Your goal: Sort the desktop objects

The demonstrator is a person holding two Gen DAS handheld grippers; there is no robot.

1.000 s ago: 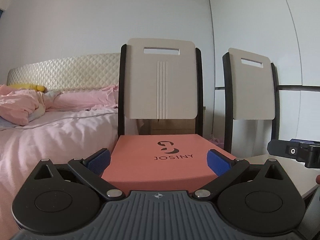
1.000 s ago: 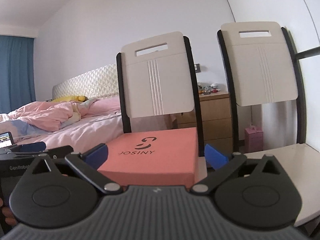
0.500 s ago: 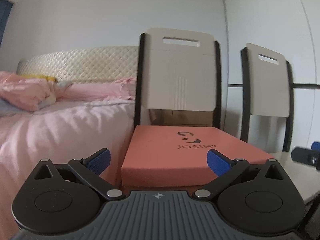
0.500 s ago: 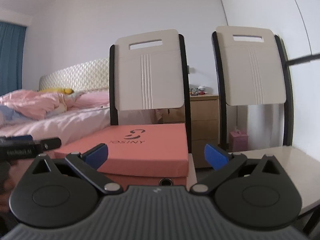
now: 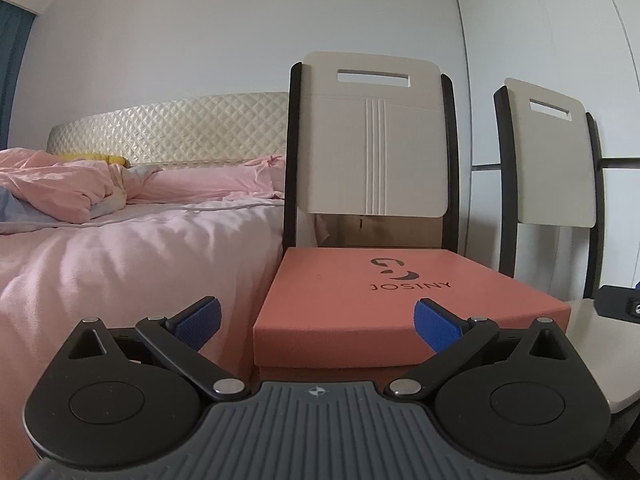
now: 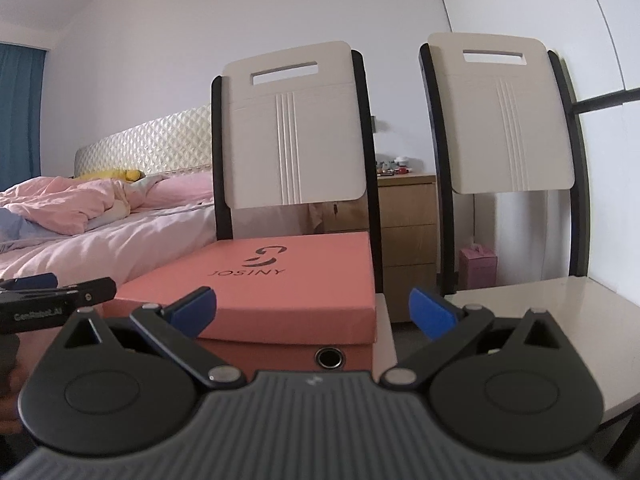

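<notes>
Bed [image 5: 120, 248], two chairs [image 6: 294, 132], wooden dresser [image 6: 408, 240].

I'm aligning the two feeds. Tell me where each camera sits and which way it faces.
Left wrist: on the left gripper, low, facing the salmon box and a chair back; its open jaws show, the right gripper at the right edge.
Right wrist: on the right gripper, facing the box from its right; open jaws show, the left gripper at left.
Shared: box, both chairs, bed.
</notes>
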